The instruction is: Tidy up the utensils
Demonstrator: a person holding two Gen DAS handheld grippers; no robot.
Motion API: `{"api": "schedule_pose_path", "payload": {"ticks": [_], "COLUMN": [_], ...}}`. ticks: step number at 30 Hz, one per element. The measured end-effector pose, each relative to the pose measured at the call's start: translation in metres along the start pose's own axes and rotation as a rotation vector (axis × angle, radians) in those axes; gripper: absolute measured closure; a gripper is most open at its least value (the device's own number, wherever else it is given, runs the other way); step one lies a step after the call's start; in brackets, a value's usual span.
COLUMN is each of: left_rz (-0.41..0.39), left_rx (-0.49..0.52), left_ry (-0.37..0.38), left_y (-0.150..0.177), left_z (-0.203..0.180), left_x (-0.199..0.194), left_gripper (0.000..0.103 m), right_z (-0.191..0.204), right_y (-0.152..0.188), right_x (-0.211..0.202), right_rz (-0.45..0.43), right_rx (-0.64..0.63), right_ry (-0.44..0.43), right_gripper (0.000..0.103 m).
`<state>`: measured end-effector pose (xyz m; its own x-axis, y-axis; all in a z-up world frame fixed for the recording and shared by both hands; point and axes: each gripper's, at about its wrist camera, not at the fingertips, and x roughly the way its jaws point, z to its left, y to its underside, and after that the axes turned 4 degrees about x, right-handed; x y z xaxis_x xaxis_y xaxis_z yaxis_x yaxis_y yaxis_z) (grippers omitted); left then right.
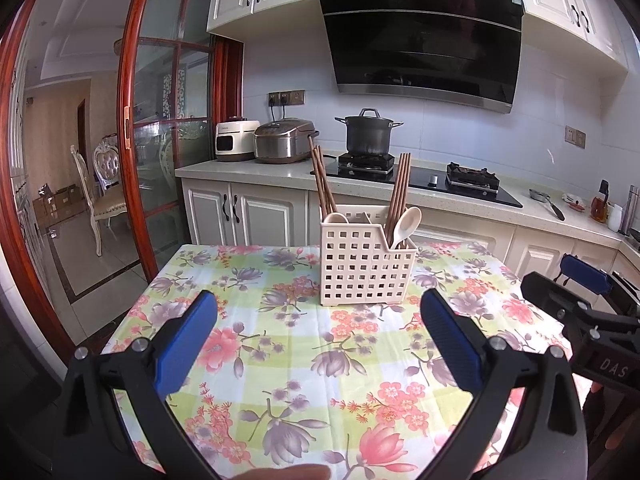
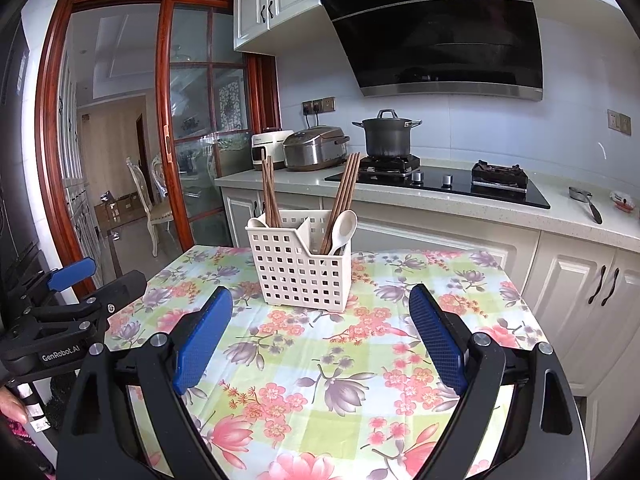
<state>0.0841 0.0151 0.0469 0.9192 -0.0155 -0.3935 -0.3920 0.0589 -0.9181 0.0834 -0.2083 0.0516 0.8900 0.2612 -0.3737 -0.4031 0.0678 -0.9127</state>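
A cream perforated utensil holder (image 1: 366, 266) stands on the floral tablecloth (image 1: 288, 360), also in the right wrist view (image 2: 298, 270). Its left compartment holds brown chopsticks (image 1: 322, 184) and a cream spoon bowl (image 1: 335, 218). Its right compartment holds more chopsticks (image 1: 400, 188) and a cream spoon (image 1: 406, 222). My left gripper (image 1: 320, 312) is open and empty, a short way in front of the holder. My right gripper (image 2: 322, 304) is open and empty, also in front of the holder (image 2: 298, 270). Each gripper shows at the edge of the other's view.
Behind the table runs a kitchen counter (image 1: 256, 168) with two rice cookers (image 1: 282, 142), a black pot (image 1: 368, 134) on the hob and small bottles at the far right (image 1: 600, 204). A glass sliding door (image 1: 168, 120) stands to the left.
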Motion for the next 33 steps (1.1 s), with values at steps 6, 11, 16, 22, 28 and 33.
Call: {"api": "schedule_pose_path", "payload": {"ticks": [6,11,16,22,28,33], "left_rz": [0.001,0.001,0.001,-0.003,-0.009,-0.006], "left_rx": [-0.003,-0.002,0.002,0.0,0.003,0.006], "left_ry": [0.001,0.0,0.003,0.012,0.014,0.005], "left_y": [0.0,0.0001,0.0004,0.0001,-0.0002,-0.0008], "left_z": [0.0006,0.0005,0.0001,-0.0004,-0.0026,-0.0037], "left_x": [-0.0004,0.0002,-0.0012,-0.0025,-0.0043,-0.0036], "left_gripper": [0.005,0.005,0.005,0.005,0.005,0.005], "right_z": [0.0001,0.0002,0.0001,0.0002,0.0005,0.0001], "right_y": [-0.0002,-0.0001,0.0003,0.0006,0.0008,0.0006], "right_x": [0.0003,0.0005,0.0001,0.0005,0.0003,0.0005], "right_rz": [0.0,0.001,-0.001,-0.002,-0.004,-0.004], "right_rx": [0.0,-0.001,0.0,-0.001,0.0,0.001], "right_ry": [-0.001,0.001,0.0,0.001,0.001,0.0], "right_gripper": [0.019,0.019,0.019,0.019,0.019,0.019]}}
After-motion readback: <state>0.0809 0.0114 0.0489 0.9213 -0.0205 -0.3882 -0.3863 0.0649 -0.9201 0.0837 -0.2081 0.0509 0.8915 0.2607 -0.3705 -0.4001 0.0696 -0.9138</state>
